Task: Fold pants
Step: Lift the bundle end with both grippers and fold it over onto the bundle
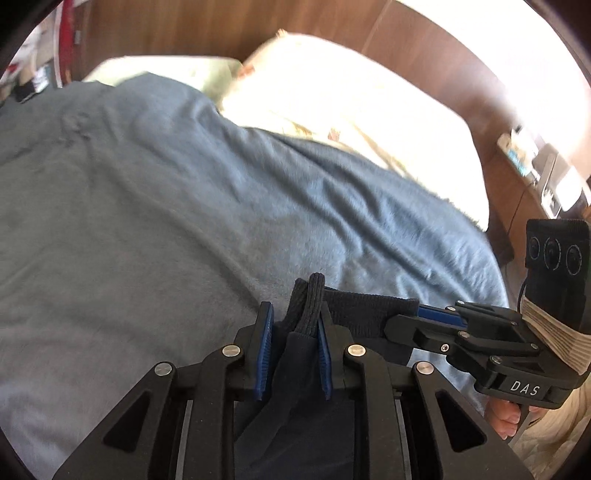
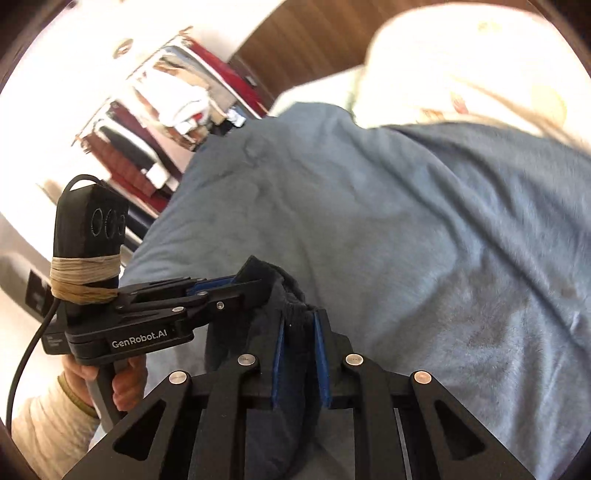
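The dark navy pants (image 1: 306, 321) hang between my two grippers, lifted above the blue blanket. My left gripper (image 1: 295, 314) is shut on the ribbed waistband, which sticks up between its blue pads. My right gripper (image 2: 299, 317) is shut on another bunch of the same dark pants (image 2: 291, 306). In the left wrist view the right gripper (image 1: 436, 314) comes in from the right and pinches the waistband close beside my left fingers. In the right wrist view the left gripper (image 2: 236, 284) comes in from the left, clamped on the fabric. Most of the pants hang below, out of sight.
A blue blanket (image 1: 166, 221) covers the bed below. Cream pillows (image 1: 351, 96) lie at the head against a wooden headboard (image 1: 184, 26). A nightstand with small items (image 1: 535, 166) stands right of the bed. A clothes rack (image 2: 155, 110) stands left of the bed.
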### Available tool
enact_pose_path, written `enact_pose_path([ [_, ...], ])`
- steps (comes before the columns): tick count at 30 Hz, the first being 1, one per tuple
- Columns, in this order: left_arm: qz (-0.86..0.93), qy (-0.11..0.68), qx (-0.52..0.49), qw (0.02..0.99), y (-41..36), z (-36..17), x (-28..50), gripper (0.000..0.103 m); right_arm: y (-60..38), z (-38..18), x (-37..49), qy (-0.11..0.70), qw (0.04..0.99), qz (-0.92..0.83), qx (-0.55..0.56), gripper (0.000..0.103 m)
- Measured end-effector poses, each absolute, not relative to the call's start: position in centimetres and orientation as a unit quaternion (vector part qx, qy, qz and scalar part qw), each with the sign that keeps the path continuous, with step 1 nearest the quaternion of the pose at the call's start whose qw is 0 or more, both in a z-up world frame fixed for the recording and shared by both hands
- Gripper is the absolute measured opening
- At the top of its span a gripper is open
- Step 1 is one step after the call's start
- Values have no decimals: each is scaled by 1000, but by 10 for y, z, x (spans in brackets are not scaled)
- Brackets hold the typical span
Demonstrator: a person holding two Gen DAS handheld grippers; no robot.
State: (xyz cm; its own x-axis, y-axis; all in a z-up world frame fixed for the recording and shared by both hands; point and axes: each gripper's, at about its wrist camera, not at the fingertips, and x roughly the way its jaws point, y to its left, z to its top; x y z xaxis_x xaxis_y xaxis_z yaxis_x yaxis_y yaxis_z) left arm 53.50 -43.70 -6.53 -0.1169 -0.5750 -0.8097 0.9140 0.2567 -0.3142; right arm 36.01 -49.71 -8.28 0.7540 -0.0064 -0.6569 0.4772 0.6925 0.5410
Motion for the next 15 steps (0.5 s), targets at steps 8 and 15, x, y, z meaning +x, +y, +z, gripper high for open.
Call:
enact_pose_path([
  [8,-567,444,122,683,-366,-19,534,22,-438,-23,363,319,898,-108,284,16],
  [15,-548,422,90,717,-284,3,521,22,-368,11,358,316,921,-73,217,16],
])
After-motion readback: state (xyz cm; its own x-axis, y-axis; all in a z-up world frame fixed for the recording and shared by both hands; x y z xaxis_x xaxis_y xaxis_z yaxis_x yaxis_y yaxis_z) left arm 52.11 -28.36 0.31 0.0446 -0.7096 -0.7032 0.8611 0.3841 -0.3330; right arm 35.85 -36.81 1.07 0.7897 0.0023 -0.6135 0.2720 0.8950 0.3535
